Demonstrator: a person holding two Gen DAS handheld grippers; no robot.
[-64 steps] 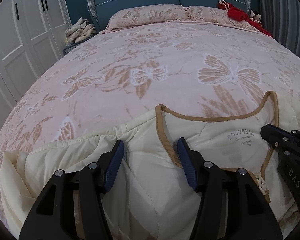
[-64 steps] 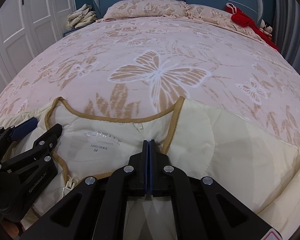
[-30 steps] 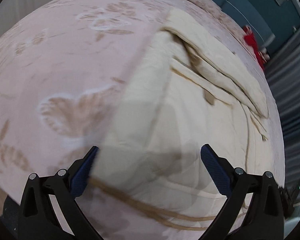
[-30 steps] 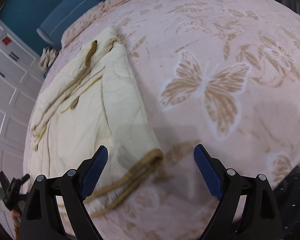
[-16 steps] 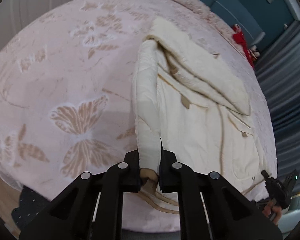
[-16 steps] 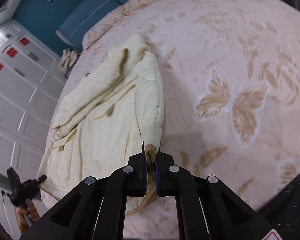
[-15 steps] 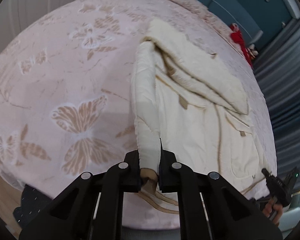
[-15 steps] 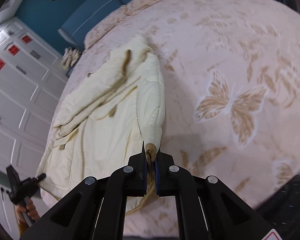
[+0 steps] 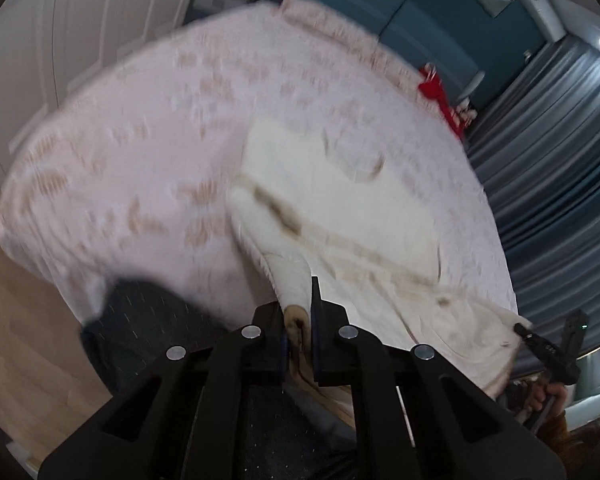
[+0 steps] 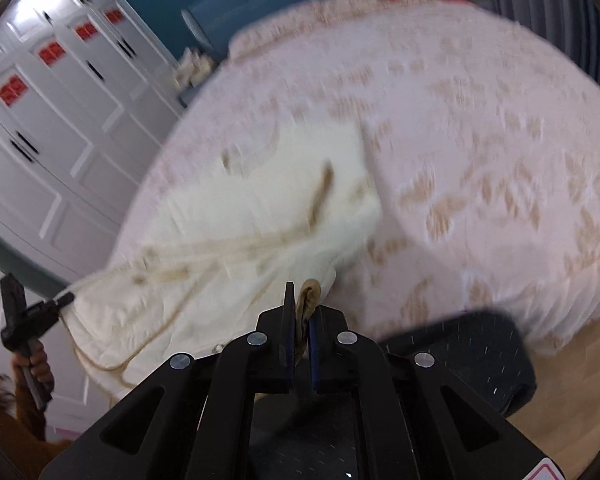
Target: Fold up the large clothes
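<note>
A cream quilted jacket (image 9: 340, 208) with tan trim lies lengthwise on the bed, and its near hem hangs lifted between both grippers. In the left wrist view my left gripper (image 9: 298, 308) is shut on one tan-trimmed hem corner. My right gripper (image 9: 524, 328), held by a hand, pinches the other corner at the far right. In the right wrist view the right gripper (image 10: 300, 308) is shut on the hem trim of the jacket (image 10: 260, 208). There my left gripper (image 10: 66, 300) holds the far corner at the left edge. Both views are blurred.
The bed has a pink butterfly bedspread (image 9: 140, 140) (image 10: 480, 140) over a dark base (image 9: 140, 320), with wooden floor (image 10: 572, 392) below. White wardrobes (image 10: 60, 120) stand on one side, grey curtains (image 9: 560, 160) on the other. A red item (image 9: 436, 92) lies by the pillows.
Both grippers stood open over the hem, then shut on its corners. They have since risen and drawn back from the bed, lifting the jacket's near edge.
</note>
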